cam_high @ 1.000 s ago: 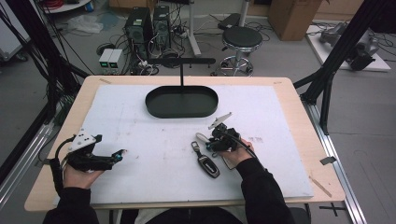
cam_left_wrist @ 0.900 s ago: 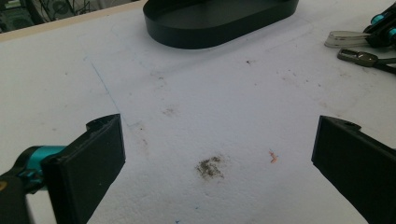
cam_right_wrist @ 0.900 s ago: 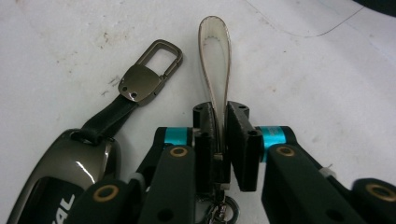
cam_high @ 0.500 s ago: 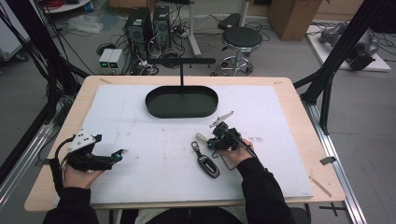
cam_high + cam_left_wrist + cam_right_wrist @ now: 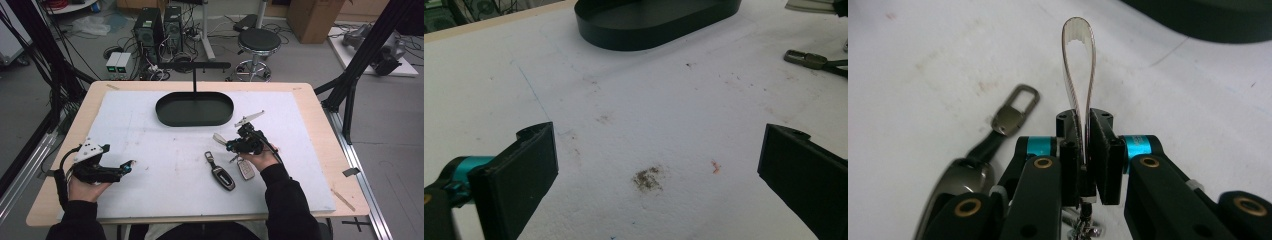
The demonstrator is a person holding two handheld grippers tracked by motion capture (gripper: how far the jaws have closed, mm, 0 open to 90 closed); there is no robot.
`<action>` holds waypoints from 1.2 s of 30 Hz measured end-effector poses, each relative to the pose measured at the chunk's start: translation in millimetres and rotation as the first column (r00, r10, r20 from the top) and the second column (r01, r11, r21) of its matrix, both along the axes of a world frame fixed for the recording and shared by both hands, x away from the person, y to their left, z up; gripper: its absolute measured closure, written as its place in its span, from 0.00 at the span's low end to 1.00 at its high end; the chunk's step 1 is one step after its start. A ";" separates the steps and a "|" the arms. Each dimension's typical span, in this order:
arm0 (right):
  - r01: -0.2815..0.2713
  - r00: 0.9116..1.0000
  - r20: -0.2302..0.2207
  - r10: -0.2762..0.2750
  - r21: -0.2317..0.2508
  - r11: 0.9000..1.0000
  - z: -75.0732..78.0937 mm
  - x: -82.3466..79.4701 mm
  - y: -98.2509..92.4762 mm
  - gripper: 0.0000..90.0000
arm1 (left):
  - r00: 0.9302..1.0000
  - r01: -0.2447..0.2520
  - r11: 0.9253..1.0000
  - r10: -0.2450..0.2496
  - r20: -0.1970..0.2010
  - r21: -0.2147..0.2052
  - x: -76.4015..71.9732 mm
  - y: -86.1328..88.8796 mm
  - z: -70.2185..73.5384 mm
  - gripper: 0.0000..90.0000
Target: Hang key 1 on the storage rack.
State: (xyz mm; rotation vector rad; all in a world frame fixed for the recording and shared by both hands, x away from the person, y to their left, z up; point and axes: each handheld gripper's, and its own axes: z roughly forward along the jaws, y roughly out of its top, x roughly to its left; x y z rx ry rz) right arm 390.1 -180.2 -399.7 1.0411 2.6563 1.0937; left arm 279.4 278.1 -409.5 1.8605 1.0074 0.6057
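Right tongs [image 5: 1083, 145], jaws just closed on a key fob's strap loop [image 5: 1079, 60], begin lifting it, seemingly toward the black tray [image 5: 195, 108]; left tongs [image 5: 654, 165] gape empty.

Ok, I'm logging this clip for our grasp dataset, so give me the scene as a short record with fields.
surface: white mat on a wooden table
right gripper: jaws shut on the strap loop, which sticks up past the pads
hanging from strap: pale key fob, by the right hand
other key: dark key fob with a metal clasp, lying on the mat, not held
left gripper: jaws wide open over bare mat
tray: black oval tray at the far side, with an upright stand behind it
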 end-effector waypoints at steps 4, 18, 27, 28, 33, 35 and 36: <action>-0.005 1.000 0.002 0.005 0.033 0.999 14.2 2.7 -2.2 0.93 | 1.000 0.003 1.000 -0.003 0.000 -0.003 0.1 0.2 -0.1 0.04; -0.038 0.998 0.056 0.032 0.119 0.992 66.2 16.1 2.3 0.93 | 1.000 0.002 1.000 -0.002 0.001 -0.006 1.2 1.1 -0.6 0.03; -0.052 0.995 0.091 0.037 0.163 0.985 93.6 27.1 11.6 0.93 | 1.000 0.005 1.000 -0.005 0.003 -0.011 1.7 2.0 -0.5 0.04; -0.052 0.995 0.089 0.038 0.164 0.985 95.1 27.9 12.8 0.93 | 1.000 0.005 1.000 -0.005 0.004 -0.013 1.6 1.9 -0.5 0.03; -0.053 0.995 0.088 0.039 0.165 0.985 100.4 32.7 21.7 0.93 | 1.000 0.004 1.000 -0.004 0.006 -0.022 1.9 2.8 -0.3 0.04; -0.056 0.995 0.088 0.042 0.168 0.984 101.7 34.9 25.6 0.93 | 1.000 0.004 1.000 -0.004 0.007 -0.023 2.4 3.0 -0.5 0.04; -0.056 0.995 0.090 0.041 0.170 0.984 102.3 36.9 27.2 0.93 | 1.000 0.004 1.000 -0.004 0.008 -0.025 2.7 2.7 -0.6 0.04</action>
